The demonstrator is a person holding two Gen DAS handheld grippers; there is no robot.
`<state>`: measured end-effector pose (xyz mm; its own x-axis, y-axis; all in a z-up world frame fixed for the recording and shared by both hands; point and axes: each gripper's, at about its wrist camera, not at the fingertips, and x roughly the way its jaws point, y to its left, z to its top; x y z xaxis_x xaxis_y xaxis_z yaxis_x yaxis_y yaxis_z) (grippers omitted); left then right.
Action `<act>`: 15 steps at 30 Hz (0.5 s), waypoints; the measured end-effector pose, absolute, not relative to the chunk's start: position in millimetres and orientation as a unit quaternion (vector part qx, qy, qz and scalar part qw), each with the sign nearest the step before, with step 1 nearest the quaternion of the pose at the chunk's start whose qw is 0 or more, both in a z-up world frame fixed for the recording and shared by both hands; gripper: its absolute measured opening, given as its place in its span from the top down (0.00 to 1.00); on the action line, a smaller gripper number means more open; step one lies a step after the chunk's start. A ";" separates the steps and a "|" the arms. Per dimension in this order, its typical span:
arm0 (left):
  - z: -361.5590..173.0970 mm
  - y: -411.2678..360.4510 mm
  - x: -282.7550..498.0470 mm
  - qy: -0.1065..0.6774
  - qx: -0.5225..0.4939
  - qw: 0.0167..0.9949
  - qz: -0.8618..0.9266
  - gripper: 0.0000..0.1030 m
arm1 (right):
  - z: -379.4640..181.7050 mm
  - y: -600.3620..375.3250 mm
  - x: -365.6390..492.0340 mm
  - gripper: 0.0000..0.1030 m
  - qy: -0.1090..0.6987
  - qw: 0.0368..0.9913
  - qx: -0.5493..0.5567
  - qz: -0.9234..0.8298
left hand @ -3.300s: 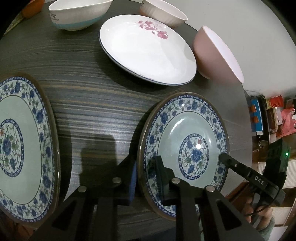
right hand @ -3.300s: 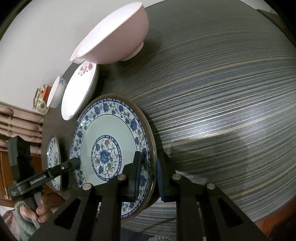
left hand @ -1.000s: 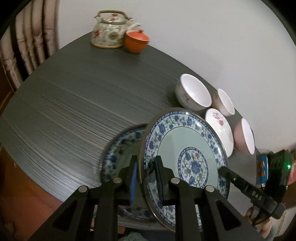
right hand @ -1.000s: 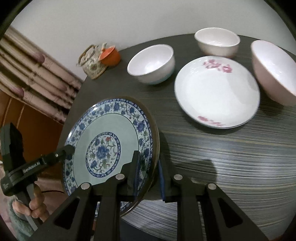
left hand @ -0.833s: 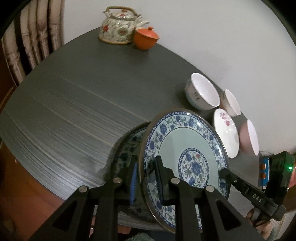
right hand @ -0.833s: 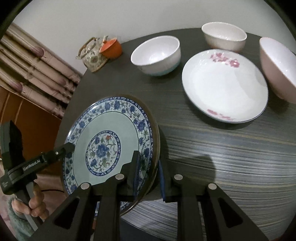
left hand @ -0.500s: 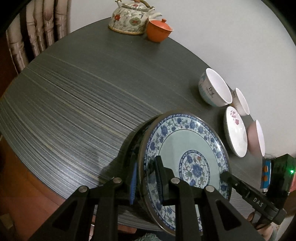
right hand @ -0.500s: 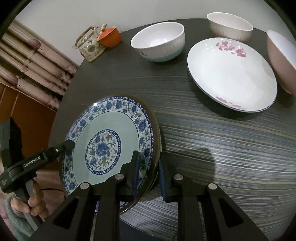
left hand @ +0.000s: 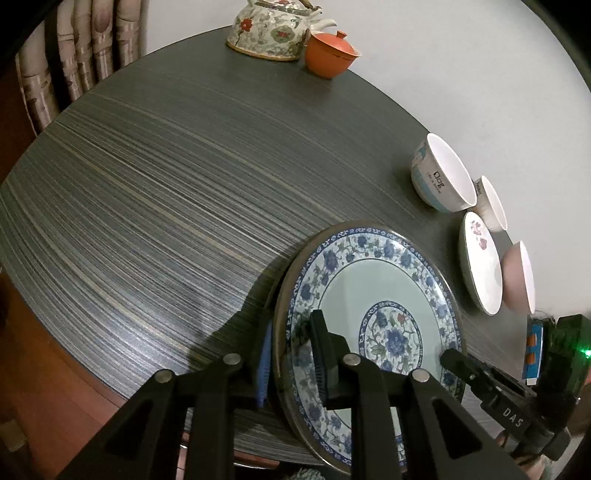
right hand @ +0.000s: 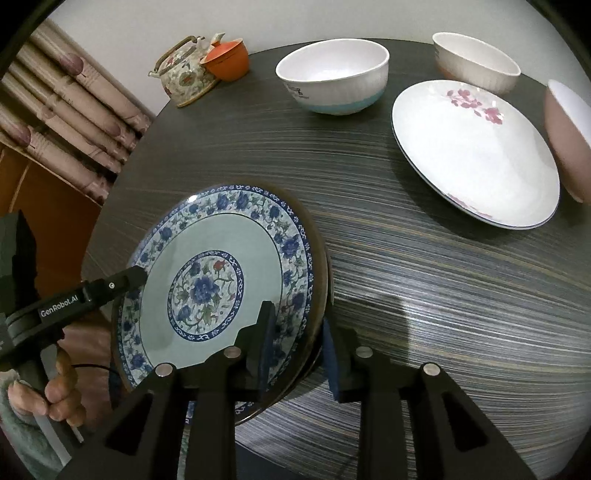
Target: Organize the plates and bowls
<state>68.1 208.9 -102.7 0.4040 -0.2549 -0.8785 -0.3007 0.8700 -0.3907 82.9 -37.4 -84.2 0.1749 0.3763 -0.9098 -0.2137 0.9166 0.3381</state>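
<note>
My left gripper (left hand: pixel 291 354) has its jaws closed on the near left rim of the blue floral plate (left hand: pixel 373 306), one finger under the rim and one over the patterned border. In the left wrist view the plate sits low over the near edge of the dark striped table (left hand: pixel 166 206). A second rim seems to show just beneath it, though I cannot tell for sure that another plate lies there. My right gripper (left hand: pixel 448 360) reaches in from the lower right, its black tip on the plate's opposite rim. Along the right side of the table stand a white bowl with a blue base (left hand: pixel 441 173), a smaller cream bowl (left hand: pixel 491 203), a white plate with pink flowers (left hand: pixel 480 260) and a pink bowl (left hand: pixel 519 280), close together in a line. At the far edge are a flowered teapot (left hand: pixel 269 31) and an orange cup (left hand: pixel 330 51), touching.

In the right wrist view, my right gripper (right hand: pixel 299 350) has its jaws around the plate's (right hand: pixel 218 280) near right rim; the outer pad looks a little clear of the edge, so I cannot tell whether it pinches firmly. My left gripper (right hand: pixel 136 275) comes in from the left, held by a hand (right hand: pixel 61 391) in a pale green sleeve (right hand: pixel 22 435). Beyond lie the blue-based bowl (right hand: pixel 332 81), the cream bowl (right hand: pixel 476 62), the pink-flowered plate (right hand: pixel 476 155) and the pink bowl (right hand: pixel 567 136). The teapot (right hand: pixel 184 74) and orange cup (right hand: pixel 227 59) sit by a striped curtain (right hand: pixel 66 110).
</note>
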 end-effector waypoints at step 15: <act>-107.7 200.4 69.0 0.555 -0.226 0.800 0.032 0.72 | -87.0 -30.6 75.1 0.59 0.612 0.767 0.041 0.191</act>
